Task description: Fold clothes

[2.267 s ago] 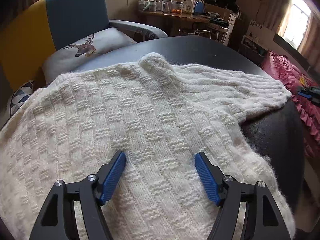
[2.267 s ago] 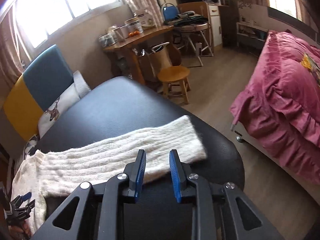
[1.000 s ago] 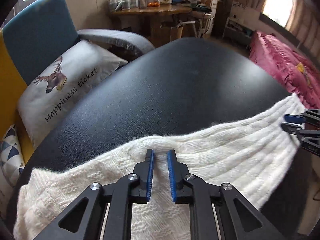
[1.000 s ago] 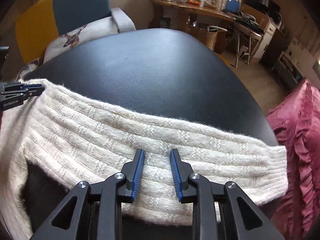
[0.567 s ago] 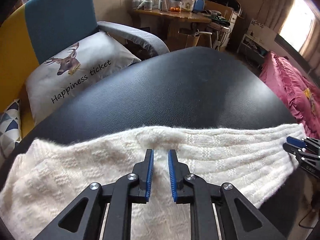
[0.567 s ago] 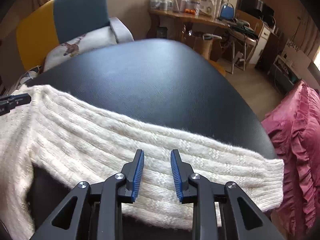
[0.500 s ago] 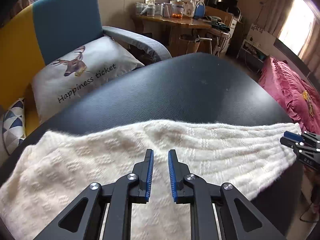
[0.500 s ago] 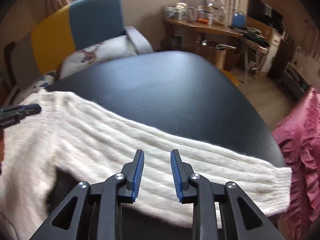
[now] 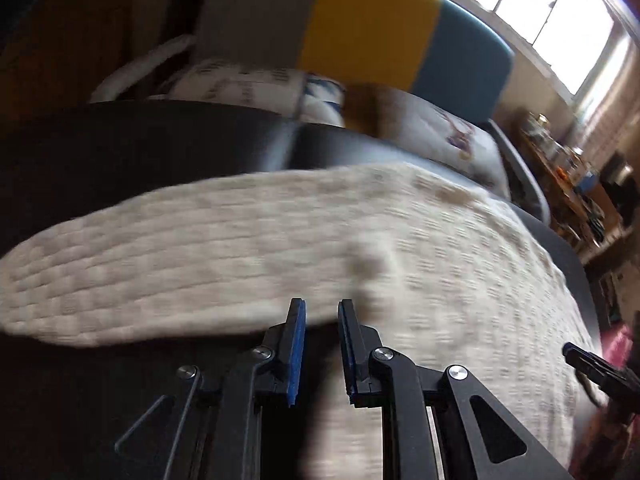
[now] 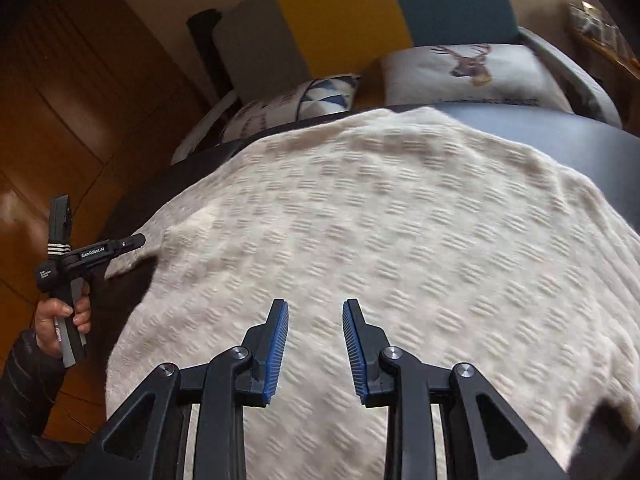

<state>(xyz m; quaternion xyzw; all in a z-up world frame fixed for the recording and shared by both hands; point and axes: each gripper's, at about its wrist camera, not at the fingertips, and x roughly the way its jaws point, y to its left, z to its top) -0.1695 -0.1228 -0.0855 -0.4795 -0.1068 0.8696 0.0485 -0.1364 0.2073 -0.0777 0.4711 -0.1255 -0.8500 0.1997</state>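
Note:
A cream knit sweater (image 10: 400,220) lies spread over the black round table (image 10: 600,148). My right gripper (image 10: 315,304) sits low on its near part, with the jaws a little apart and knit between them. At the sweater's left edge, my left gripper (image 10: 138,239) has drawn a corner out into a point. The left wrist view is blurred. There the left gripper (image 9: 321,304) has narrow jaws shut on the sweater (image 9: 440,260) at its edge, over the dark table (image 9: 120,152). The right gripper (image 9: 568,348) shows at the right.
A yellow and blue armchair (image 10: 340,12) stands behind the table with a deer cushion (image 10: 472,68) and a triangle-print cushion (image 10: 320,96). Wooden floor (image 10: 60,120) lies to the left. A hand (image 10: 60,316) holds the left gripper's handle. A cluttered wooden desk (image 9: 560,152) stands far right.
Both grippers have swung left across the table with the knit in them. The long sleeve that lay out to the right is gone from view, and the sweater's body fills both views.

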